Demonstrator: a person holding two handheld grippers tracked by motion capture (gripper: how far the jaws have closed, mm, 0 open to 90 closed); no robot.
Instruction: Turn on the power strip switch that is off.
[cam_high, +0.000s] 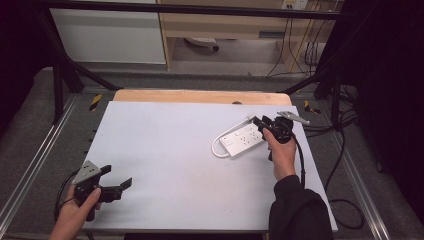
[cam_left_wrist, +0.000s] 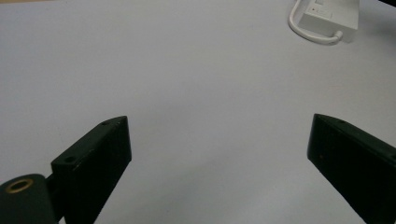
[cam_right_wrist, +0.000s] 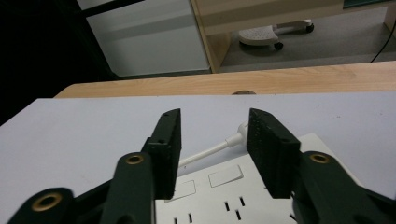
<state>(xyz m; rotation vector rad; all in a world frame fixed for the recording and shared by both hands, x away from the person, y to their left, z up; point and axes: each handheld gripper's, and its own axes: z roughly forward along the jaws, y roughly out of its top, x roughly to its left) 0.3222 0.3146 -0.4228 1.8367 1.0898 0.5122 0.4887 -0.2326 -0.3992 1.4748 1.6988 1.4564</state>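
A white power strip (cam_high: 242, 139) lies at the right of the white table top (cam_high: 170, 150), its white cord (cam_high: 216, 148) looped round its left end. My right gripper (cam_high: 260, 122) hovers over the strip's far end. In the right gripper view its jaws (cam_right_wrist: 214, 119) stand partly apart above the strip (cam_right_wrist: 224, 196), with nothing between the pads; the cord (cam_right_wrist: 210, 151) runs behind them. My left gripper (cam_high: 118, 176) rests near the front left corner, open wide over bare table. The left gripper view shows its jaws (cam_left_wrist: 219, 123) far apart and the strip (cam_left_wrist: 329, 16) far off.
A bare wooden strip (cam_high: 200, 96) borders the table's far edge. Black frame bars (cam_high: 65, 70) and metal rails (cam_high: 35, 160) flank the table. Loose black cables (cam_high: 345, 150) lie on the floor at the right. A white cabinet (cam_high: 107, 35) stands behind.
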